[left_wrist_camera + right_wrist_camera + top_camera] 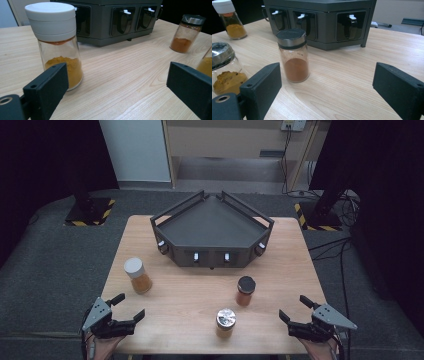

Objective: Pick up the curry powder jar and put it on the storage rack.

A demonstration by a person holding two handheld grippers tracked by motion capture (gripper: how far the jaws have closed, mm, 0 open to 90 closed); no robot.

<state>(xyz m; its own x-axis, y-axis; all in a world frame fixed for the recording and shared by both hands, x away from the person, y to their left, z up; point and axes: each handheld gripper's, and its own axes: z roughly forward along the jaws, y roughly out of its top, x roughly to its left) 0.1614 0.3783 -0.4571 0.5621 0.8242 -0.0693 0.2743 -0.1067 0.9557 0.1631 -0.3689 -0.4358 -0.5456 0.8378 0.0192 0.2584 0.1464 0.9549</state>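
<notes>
A: Start big. What anchors the scene?

B: The wooden table (200,295), and on it the dark angular rack (212,227) with clips along its front faces. I'll place everything from that rack. Three spice jars stand upright on the person's side of it.

A: Which jar where?

B: The white-capped jar (137,275) of yellow powder stands off the rack's left front corner. The black-capped jar (245,290) of reddish powder sits in front of the rack's right half. The silver-capped jar (225,321) is farthest from the rack, near the table's front edge, roughly below the rack's middle.

A: And the grippers?

B: Both sit farther from the rack than any jar. The left gripper (127,307) has its jaws spread wide with nothing between them; the right gripper (295,309) likewise gapes empty.

A: What would the next move turn on?

B: My reading: the white-capped jar lies just ahead of the left gripper and slightly left of its centre line, right behind its left jaw in the left gripper view. The left hand is clearly nearer. The jar's long axis is vertical, so level jaws should close across its glass body.

A: The right one?

B: It faces the black-capped jar, also left of centre.
</notes>
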